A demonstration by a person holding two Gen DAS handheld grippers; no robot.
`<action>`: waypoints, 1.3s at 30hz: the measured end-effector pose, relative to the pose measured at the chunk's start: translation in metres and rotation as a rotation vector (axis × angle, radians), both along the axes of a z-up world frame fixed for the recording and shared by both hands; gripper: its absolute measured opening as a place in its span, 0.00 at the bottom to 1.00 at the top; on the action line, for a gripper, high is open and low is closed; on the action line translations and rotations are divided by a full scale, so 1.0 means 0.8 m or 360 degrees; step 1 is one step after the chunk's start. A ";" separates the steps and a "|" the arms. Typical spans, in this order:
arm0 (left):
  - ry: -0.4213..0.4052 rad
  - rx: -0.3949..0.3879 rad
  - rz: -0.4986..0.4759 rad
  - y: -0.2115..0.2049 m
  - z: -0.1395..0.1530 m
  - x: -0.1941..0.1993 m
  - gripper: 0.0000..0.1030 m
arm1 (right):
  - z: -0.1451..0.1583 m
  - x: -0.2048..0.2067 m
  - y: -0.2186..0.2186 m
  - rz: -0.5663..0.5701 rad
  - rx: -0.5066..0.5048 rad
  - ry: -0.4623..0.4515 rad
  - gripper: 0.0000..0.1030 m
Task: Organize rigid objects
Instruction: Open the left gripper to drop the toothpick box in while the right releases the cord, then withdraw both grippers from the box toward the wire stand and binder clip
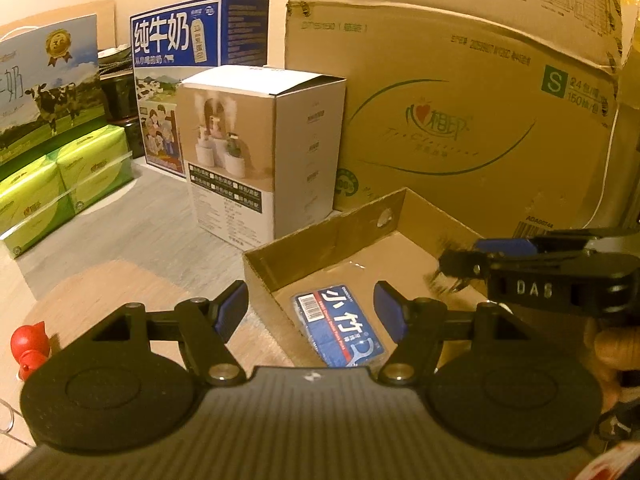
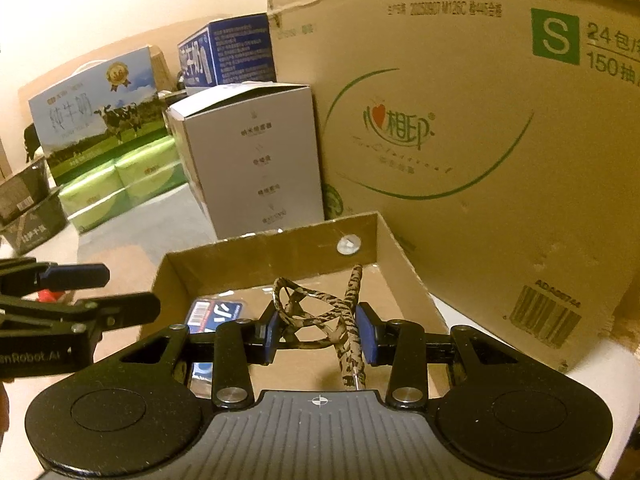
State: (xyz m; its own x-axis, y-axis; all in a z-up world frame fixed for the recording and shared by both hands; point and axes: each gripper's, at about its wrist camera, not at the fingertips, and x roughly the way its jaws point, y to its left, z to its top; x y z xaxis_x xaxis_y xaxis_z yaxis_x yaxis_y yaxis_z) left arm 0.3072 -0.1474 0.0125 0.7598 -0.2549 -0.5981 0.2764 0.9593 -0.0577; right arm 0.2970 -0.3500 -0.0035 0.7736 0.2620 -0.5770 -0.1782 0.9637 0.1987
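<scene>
A shallow cardboard tray (image 1: 320, 232) (image 2: 260, 244) stands open in front of me. A blue packet (image 1: 340, 328) (image 2: 212, 312) with white lettering lies flat on its floor at the near left. My left gripper (image 1: 314, 306) (image 2: 104, 290) hangs just above that packet, jaws open and apart from it. My right gripper (image 2: 318, 330) (image 1: 456, 266) is shut on a pair of camouflage-patterned glasses (image 2: 320, 312) held over the tray's middle. One temple arm sticks up and another points back toward the camera.
A large brown carton (image 1: 460, 120) (image 2: 480, 140) walls off the back right. A white product box (image 1: 260, 148) (image 2: 256, 152) stands left of the tray, with milk cartons (image 1: 192, 60) and green tissue packs (image 1: 60, 184) behind it. A red object (image 1: 30, 344) sits near left.
</scene>
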 end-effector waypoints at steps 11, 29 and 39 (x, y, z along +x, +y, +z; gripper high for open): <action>0.0003 -0.0012 0.0075 0.029 0.012 -0.062 0.64 | 0.026 -0.048 -0.007 -0.0101 0.0094 -0.0011 0.64; 0.0001 -0.0031 0.0240 0.109 0.044 -0.227 0.80 | 0.066 -0.232 0.070 -0.0021 0.0108 -0.0033 0.66; 0.0019 -0.0002 0.0382 0.168 0.045 -0.283 0.88 | 0.059 -0.278 0.109 0.0046 0.0141 0.0015 0.70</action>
